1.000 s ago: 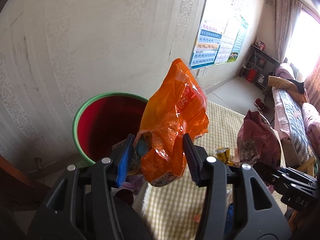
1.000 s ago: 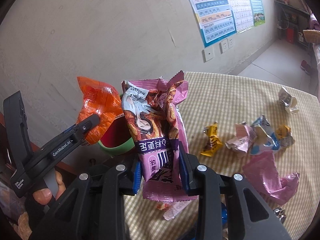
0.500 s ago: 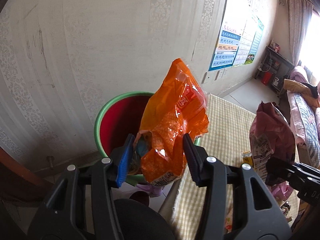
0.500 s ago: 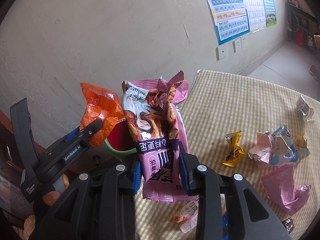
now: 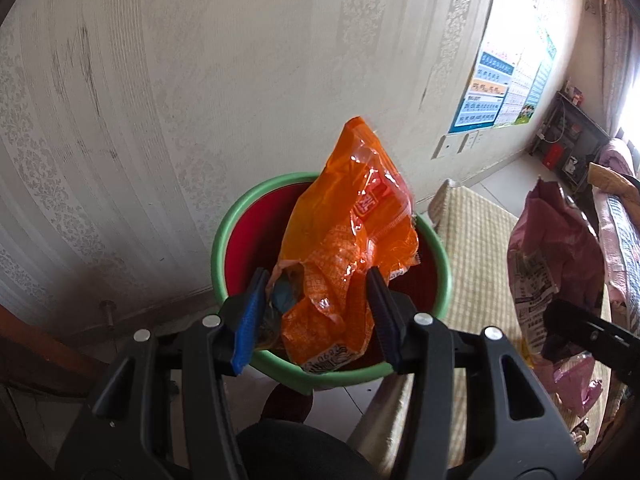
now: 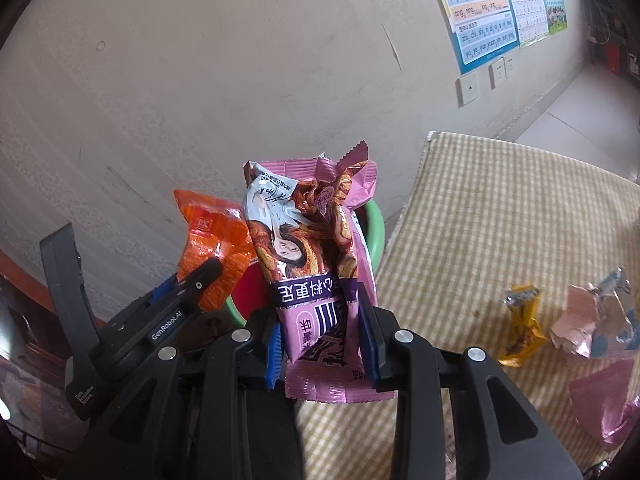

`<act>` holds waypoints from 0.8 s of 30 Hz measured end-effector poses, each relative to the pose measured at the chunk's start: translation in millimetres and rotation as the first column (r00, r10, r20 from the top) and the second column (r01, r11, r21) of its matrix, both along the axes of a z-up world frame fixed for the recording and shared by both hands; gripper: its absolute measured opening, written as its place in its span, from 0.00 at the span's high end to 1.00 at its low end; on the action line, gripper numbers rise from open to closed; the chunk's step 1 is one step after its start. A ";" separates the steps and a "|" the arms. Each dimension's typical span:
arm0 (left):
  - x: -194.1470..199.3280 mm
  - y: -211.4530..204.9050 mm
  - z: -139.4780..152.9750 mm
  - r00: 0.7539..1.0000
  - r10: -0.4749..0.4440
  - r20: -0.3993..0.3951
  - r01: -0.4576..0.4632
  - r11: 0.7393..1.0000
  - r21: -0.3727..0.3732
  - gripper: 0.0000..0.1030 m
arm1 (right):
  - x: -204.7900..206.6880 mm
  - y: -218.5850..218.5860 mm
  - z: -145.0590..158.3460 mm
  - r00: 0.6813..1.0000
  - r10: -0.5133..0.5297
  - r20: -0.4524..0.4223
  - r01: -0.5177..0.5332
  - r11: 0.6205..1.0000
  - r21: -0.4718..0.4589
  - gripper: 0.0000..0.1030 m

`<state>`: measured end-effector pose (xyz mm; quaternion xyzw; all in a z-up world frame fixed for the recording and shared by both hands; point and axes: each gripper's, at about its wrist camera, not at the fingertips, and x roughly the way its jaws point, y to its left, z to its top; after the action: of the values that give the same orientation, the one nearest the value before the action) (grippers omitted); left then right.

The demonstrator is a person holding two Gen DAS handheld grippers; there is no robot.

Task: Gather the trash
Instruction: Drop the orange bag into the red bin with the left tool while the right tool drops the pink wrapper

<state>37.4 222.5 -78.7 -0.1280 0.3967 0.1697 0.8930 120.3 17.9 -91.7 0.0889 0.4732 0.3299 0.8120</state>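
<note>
My left gripper point(image 5: 316, 312) is shut on a crumpled orange snack bag point(image 5: 348, 248), holding it upright over the mouth of a bin point(image 5: 228, 232) with a green rim and red inside, which stands on the floor by the wall. In the right wrist view my right gripper point(image 6: 322, 340) is shut on a pink and purple snack wrapper point(image 6: 312, 264) above the table's left edge. The orange bag point(image 6: 212, 232) and the left gripper's body show to its left, with the bin's rim point(image 6: 376, 228) behind the pink wrapper point(image 5: 556, 256).
A checked tablecloth point(image 6: 500, 220) covers the table to the right of the bin. Several small wrappers lie on it: a yellow one point(image 6: 522, 320), a pink and blue crumpled pair point(image 6: 596, 320) and a pink piece point(image 6: 604, 400). The wall point(image 5: 200, 80) stands close behind the bin.
Both grippers have carried their wrappers leftward off the table toward the bin. The bin now sits directly under the orange bag. Neither grip has changed.
</note>
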 end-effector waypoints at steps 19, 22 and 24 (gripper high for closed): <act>27.7 36.7 -30.8 0.995 0.080 -0.054 -0.083 0.996 -0.046 0.33 | 48.6 51.3 -32.6 0.995 0.010 -0.104 -0.006 0.999 0.038 0.50; 25.9 34.6 -32.8 0.997 0.066 -0.051 -0.068 0.997 -0.043 0.28 | 45.4 46.3 -30.2 0.995 0.000 -0.096 0.004 0.999 0.045 0.45; 24.0 30.2 -33.8 0.997 0.054 -0.055 -0.056 0.998 -0.026 0.26 | 42.5 39.8 -27.0 0.995 -0.007 -0.096 0.012 0.999 0.053 0.45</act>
<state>61.5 252.7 -112.5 -0.1465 0.4193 0.1922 0.8751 162.8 57.7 -118.7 0.1283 0.5022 0.3339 0.7873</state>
